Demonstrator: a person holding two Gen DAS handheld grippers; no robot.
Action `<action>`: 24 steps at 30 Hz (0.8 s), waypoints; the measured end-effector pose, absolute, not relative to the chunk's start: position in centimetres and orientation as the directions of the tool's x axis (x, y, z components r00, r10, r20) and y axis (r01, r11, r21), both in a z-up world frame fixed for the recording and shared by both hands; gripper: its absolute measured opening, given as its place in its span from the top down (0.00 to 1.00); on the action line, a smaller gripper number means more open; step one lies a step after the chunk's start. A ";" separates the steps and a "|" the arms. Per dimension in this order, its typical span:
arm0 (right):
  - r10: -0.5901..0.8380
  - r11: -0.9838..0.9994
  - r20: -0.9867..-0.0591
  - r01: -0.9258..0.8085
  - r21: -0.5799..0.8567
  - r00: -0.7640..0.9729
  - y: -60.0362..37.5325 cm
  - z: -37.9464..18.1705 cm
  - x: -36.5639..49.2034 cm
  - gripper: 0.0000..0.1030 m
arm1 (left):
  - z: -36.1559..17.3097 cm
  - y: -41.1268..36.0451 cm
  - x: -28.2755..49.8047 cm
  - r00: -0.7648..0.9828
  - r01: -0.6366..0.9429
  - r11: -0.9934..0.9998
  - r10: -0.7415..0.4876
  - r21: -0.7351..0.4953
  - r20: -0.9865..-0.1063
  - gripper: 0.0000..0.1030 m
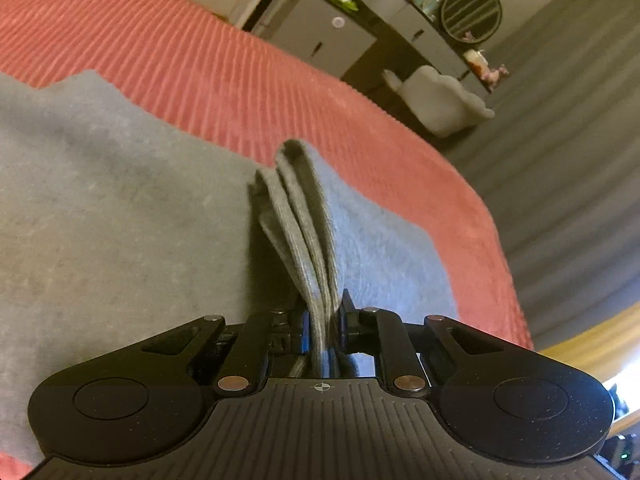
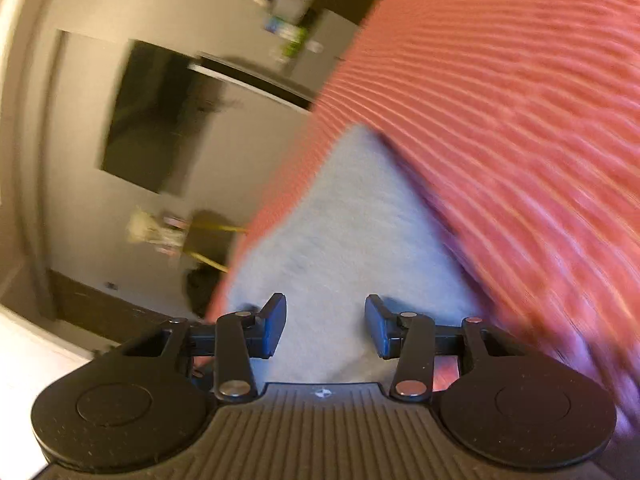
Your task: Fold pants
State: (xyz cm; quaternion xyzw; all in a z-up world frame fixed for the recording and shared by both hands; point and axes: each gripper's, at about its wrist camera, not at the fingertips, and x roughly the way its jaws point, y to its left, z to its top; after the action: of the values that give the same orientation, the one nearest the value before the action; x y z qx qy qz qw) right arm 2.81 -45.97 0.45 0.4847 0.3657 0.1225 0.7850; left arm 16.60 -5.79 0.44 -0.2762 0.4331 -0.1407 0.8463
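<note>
The left gripper [image 1: 323, 326] pinches several stacked ribbed hem layers of the grey fleece pants [image 1: 120, 208], which lie across the ribbed coral-red bedspread [image 1: 224, 68]; the right gripper [image 2: 326, 326] hovers above them, fingers apart, gripping nothing

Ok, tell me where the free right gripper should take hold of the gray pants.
Probably the near hem of the gray pants, just ahead of the open right gripper. The fabric lies flat on the red bedspread, so come in low along the bed. The left gripper already pinches a bunched edge.
</note>
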 end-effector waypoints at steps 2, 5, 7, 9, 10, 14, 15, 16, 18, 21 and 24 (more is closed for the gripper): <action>0.523 0.525 -0.499 0.201 0.827 0.691 -45.7 0.6 2.0 0.55 | -0.6 -5.7 16.3 0.568 -0.020 0.819 -0.463 -0.573 -0.681 0.81; 0.534 0.536 -0.516 0.204 0.819 0.670 -45.3 0.4 2.1 0.41 | -1.7 -6.2 15.5 0.546 -0.032 0.853 -0.422 -0.521 -0.724 0.66; 0.525 0.550 -0.549 0.234 0.802 0.650 -45.0 0.1 2.5 0.41 | -1.7 -6.3 14.9 0.528 0.001 0.844 -0.456 -0.536 -0.716 0.44; 0.524 0.560 -0.565 0.243 0.792 0.637 -44.6 0.0 2.8 0.41 | -1.9 -6.7 14.8 0.495 0.035 0.816 -0.516 -0.577 -0.699 0.37; 0.520 0.569 -0.576 0.247 0.784 0.631 -44.5 0.1 2.8 0.41 | -2.1 -6.5 14.4 0.482 0.048 0.803 -0.539 -0.594 -0.690 0.36; 0.522 0.582 -0.588 0.245 0.775 0.618 -44.0 -0.4 3.3 0.41 | -3.4 -7.1 15.0 0.471 0.041 0.792 -0.554 -0.610 -0.687 0.59; 0.521 0.580 -0.592 0.254 0.774 0.615 -44.0 -0.6 3.5 0.40 | -3.7 -7.1 15.1 0.469 0.023 0.798 -0.540 -0.602 -0.698 0.78; 0.522 0.571 -0.600 0.275 0.774 0.606 -43.9 -0.9 3.6 0.40 | -3.8 -7.1 15.4 0.469 0.007 0.800 -0.532 -0.600 -0.705 0.80; 0.536 0.555 -0.591 0.276 0.785 0.602 -43.6 -1.2 3.8 0.40 | -3.9 -6.5 15.4 0.477 -0.017 0.771 -0.553 -0.637 -0.683 0.84; 0.553 0.566 -0.607 0.278 0.776 0.570 -42.7 -1.5 4.1 0.39 | -3.4 -5.1 14.7 0.513 -0.033 0.720 -0.583 -0.693 -0.630 0.85; 0.588 0.545 -0.579 0.252 0.799 0.565 -41.6 -1.6 4.3 0.39 | -2.2 -3.8 14.2 0.554 -0.021 0.641 -0.631 -0.767 -0.543 0.86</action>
State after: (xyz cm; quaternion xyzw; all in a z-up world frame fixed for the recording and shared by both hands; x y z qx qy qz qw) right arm 4.30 -41.57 -1.62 0.4635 0.4528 0.1114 0.7535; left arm 14.22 -3.75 -2.24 -0.3777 0.4318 -0.1914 0.7964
